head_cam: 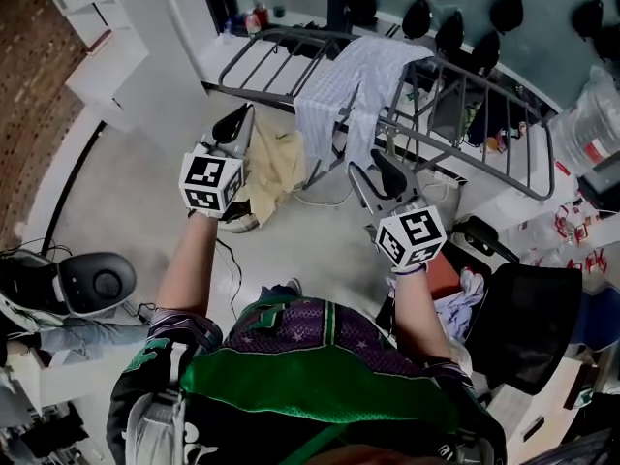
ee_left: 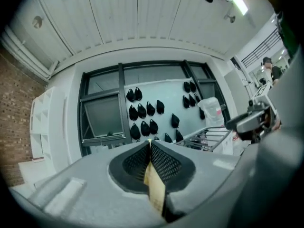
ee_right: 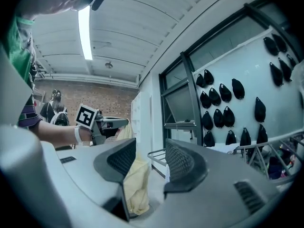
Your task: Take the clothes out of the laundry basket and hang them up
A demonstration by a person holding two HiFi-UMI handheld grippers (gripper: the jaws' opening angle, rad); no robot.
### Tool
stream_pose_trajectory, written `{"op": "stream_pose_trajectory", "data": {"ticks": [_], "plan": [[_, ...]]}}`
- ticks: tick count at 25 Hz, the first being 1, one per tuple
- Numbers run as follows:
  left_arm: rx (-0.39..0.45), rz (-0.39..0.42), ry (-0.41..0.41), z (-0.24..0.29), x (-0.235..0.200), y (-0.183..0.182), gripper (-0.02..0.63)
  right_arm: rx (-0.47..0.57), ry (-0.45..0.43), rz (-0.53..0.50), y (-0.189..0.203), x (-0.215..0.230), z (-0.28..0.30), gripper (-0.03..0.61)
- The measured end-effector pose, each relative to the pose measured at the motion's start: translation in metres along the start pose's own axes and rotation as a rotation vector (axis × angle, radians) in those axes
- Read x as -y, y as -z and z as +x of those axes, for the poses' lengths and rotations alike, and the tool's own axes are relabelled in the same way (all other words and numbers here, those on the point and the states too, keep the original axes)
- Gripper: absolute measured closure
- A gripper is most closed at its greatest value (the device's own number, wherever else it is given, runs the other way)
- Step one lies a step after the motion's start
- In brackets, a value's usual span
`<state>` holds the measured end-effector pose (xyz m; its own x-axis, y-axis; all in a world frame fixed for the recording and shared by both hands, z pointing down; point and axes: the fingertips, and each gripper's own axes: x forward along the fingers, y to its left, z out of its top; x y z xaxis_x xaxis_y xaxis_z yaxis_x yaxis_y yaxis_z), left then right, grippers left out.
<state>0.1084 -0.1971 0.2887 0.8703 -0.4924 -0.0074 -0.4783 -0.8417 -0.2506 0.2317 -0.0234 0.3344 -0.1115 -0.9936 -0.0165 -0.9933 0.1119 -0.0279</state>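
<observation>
Pinching a yellow cloth (head_cam: 276,168) with the left tool (head_cam: 235,122), up at 11 o'clock in the head view. Pressing the pads together on a thin fold of the fabric, shown in the left gripper view as a narrow yellow strip (ee_left: 156,189) running out of the closed seam toward 6 o'clock. Letting the rest of the cloth droop from the tool tip toward 4 o'clock, bunched in loose folds just beside the marker cube (head_cam: 211,182), above the pale floor (head_cam: 145,201).

Holding the right tool (head_cam: 373,174) at 1 o'clock from the middle of the head view, pointing toward 11 o'clock, near the hanging cloth but apart from it. Keeping its pads spread, with a clear gap between them in the right gripper view (ee_right: 149,160). Gripping nothing there. Catching the yellow fabric only as a soft shape low in that gap, close to the pad at 9 o'clock, with no pad pressing on it.

Facing a grey drying rack (head_cam: 455,95) between 12 and 2 o'clock, beyond both tools, with a pale striped garment (head_cam: 354,80) draped over its bars and hanging down toward 6 o'clock. Looking past the rack to rows of dark pouches (head_cam: 509,10) on a light wall at 1 o'clock.
</observation>
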Motion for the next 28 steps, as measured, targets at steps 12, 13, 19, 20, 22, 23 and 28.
{"op": "stream_pose_trajectory", "data": {"ticks": [12, 13, 19, 20, 22, 23, 28], "plan": [[0.222, -0.131, 0.233, 0.012, 0.104, -0.114, 0.592, -0.094, -0.006, 0.306, 0.025, 0.036, -0.017, 0.392], [0.233, -0.14, 0.254, 0.013, 0.113, -0.12, 0.592, -0.097, 0.006, 0.342, 0.025, 0.042, -0.017, 0.391], [0.267, -0.173, 0.381, 0.02, 0.167, -0.139, 0.592, -0.178, 0.122, 0.399, 0.025, 0.077, -0.028, 0.387], [0.265, -0.177, 0.394, 0.023, 0.174, -0.14, 0.592, -0.204, 0.134, 0.395, 0.027, 0.08, -0.033, 0.387], [0.254, -0.184, 0.412, 0.028, 0.186, -0.139, 0.592, -0.226, 0.161, 0.395, 0.032, 0.087, -0.045, 0.453], [0.247, -0.188, 0.421, 0.03, 0.191, -0.138, 0.592, -0.222, 0.176, 0.394, 0.032, 0.091, -0.053, 0.515], [0.207, -0.2, 0.46, 0.031, 0.207, -0.123, 0.592, -0.143, 0.26, 0.335, 0.01, 0.12, -0.089, 0.566]]}}
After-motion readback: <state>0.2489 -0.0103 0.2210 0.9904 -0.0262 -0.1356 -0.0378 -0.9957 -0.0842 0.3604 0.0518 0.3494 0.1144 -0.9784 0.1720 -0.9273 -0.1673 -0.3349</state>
